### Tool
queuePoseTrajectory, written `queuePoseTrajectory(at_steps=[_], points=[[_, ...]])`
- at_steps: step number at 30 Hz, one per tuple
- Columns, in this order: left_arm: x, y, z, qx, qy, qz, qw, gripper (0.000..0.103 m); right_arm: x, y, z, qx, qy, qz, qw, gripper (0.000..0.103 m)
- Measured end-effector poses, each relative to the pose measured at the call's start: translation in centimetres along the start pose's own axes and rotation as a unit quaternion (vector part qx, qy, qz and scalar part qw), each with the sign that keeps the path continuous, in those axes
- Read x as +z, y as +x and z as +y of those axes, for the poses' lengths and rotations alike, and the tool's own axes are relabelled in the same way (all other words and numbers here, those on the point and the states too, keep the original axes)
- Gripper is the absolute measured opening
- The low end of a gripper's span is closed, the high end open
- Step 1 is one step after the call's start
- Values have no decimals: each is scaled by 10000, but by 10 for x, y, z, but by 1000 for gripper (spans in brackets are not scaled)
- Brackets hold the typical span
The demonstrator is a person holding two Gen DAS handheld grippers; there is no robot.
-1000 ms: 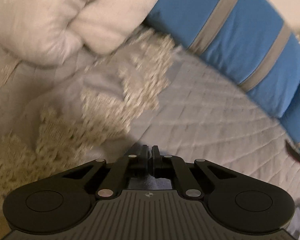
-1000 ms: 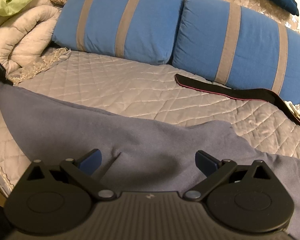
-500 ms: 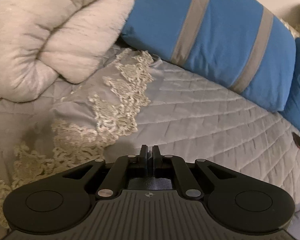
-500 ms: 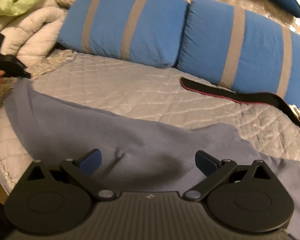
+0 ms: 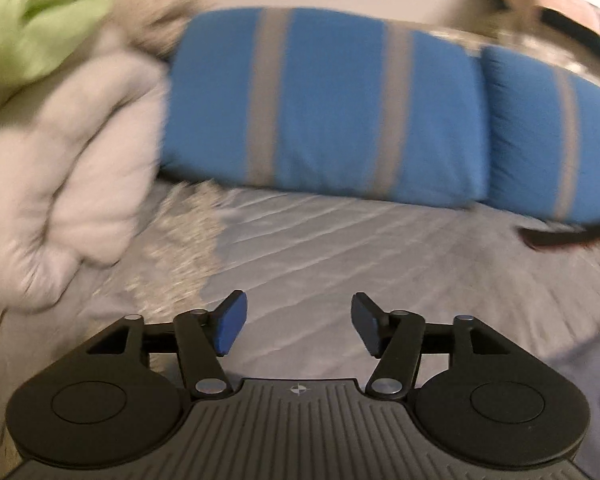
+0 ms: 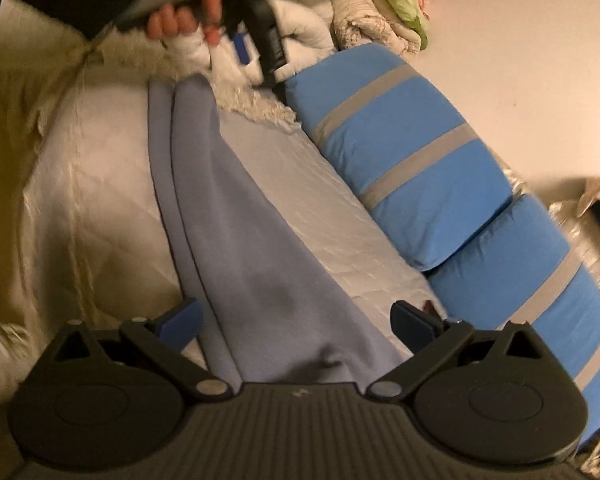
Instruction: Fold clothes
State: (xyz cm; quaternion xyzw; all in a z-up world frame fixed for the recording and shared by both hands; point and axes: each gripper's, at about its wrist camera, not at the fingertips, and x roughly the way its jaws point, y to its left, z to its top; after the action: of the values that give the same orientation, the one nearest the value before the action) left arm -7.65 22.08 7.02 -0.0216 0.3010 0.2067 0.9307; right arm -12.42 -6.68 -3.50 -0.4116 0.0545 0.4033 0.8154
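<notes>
From the left wrist view, the left claw stood wide with nothing between its blue rubber pads; its jaws had just been opening. Below it lay the quilted pale grey bedspread, stitched in diamond lines. Against the bedspread's far edge rested a plump blue cushion with grey stripes. To the cushion's left sat a puffy rolled white duvet, with a crumpled lime-green cloth above it. A frilly cream lace trim lay at the duvet's foot. The picture was blurred.

From the right wrist view, the right claw was spread wide, its pads apart and pressing on nothing. The smooth, soft lavender-blue garment ran in a long band across the bedspread, from between that claw's jaws toward the duvet, two folded edges side by side. At its far end a person's hand held the left claw just above the lace.
</notes>
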Motion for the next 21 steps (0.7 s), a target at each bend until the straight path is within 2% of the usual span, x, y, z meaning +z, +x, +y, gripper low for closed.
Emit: queuePoseTrajectory(at_steps=[2,5,8,11,14,21], points=[[1,-8,-23,-164,515,-77,9985,66,-1,5,2,-172,-143,81,9997,103],[-6,-22,-61,-344,1424,-274,9888,68,-3,10,9,-305,-384,145,9987,103],[-21,-35,-95,-565,2234,-392,9723,71,-4,14,19,-375,-653,184,9970,103],[-35,-47,-121,-901,2835,-414,9538,72,-6,18,27,-438,-1008,136,9938,103],[-48,-55,-136,-1018,3255,-462,9389,72,-5,20,29,-444,-1115,89,9927,103],[-61,-54,-147,-1373,3596,-298,9225,72,-4,26,38,-628,-1444,-158,9874,103]])
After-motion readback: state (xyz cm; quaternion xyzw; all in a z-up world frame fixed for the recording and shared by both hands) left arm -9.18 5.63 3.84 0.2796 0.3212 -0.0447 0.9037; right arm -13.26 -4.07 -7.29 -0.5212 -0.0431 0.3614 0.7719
